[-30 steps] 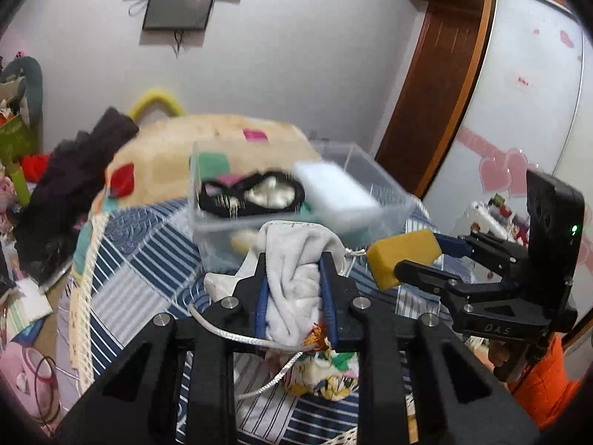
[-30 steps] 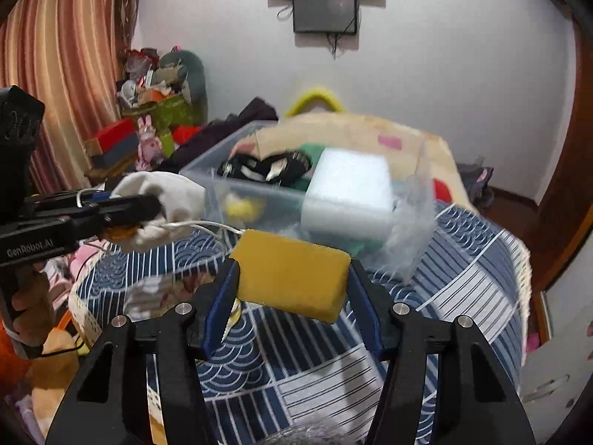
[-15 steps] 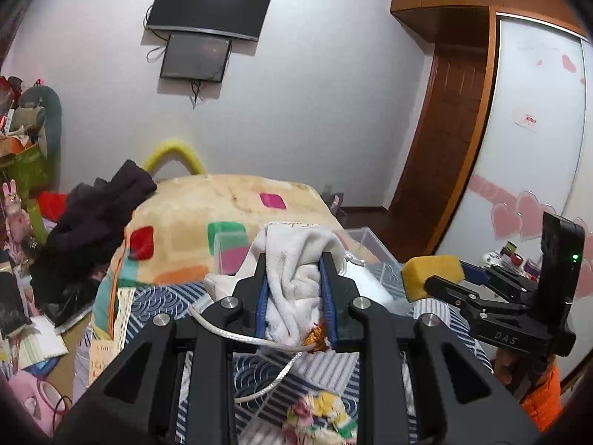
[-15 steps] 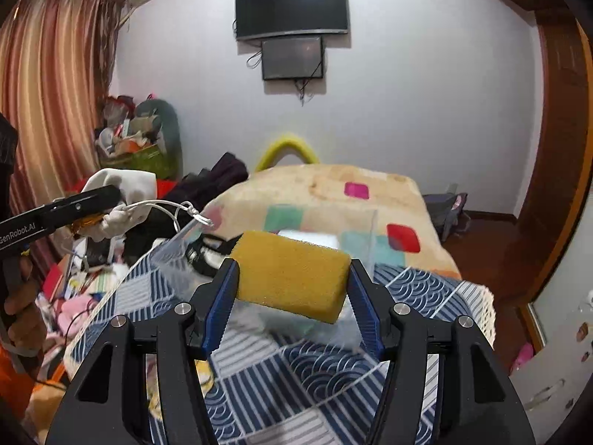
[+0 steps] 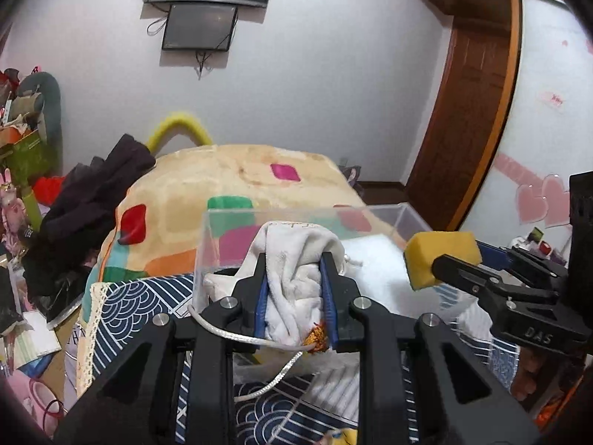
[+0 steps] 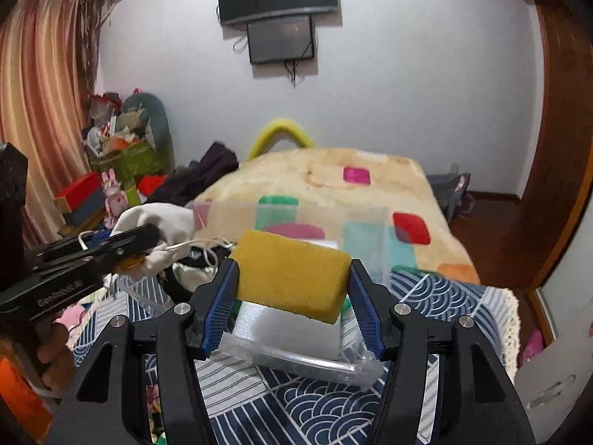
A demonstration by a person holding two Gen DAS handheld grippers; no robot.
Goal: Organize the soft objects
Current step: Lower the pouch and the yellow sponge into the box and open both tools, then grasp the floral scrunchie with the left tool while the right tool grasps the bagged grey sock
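With the left gripper (image 5: 292, 296) pinching the white pouch (image 5: 296, 259) and the right gripper (image 6: 292, 296) squeezing the yellow sponge (image 6: 291, 276) over the clear box (image 5: 370, 215), that dangling cord (image 5: 267, 385) might snag its rim.

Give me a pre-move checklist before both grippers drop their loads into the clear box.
1. Left gripper shut on the white drawstring pouch: ok.
2. Right gripper shut on the yellow sponge: ok.
3. Clear box open at the top: ok.
4. Room inside the box: cannot tell; a white foam block and a black item already lie in it.
5. Pouch cord hanging loose below the fingers, may snag on the box wall: not ok.
6. The two grippers apart from each other: ok.
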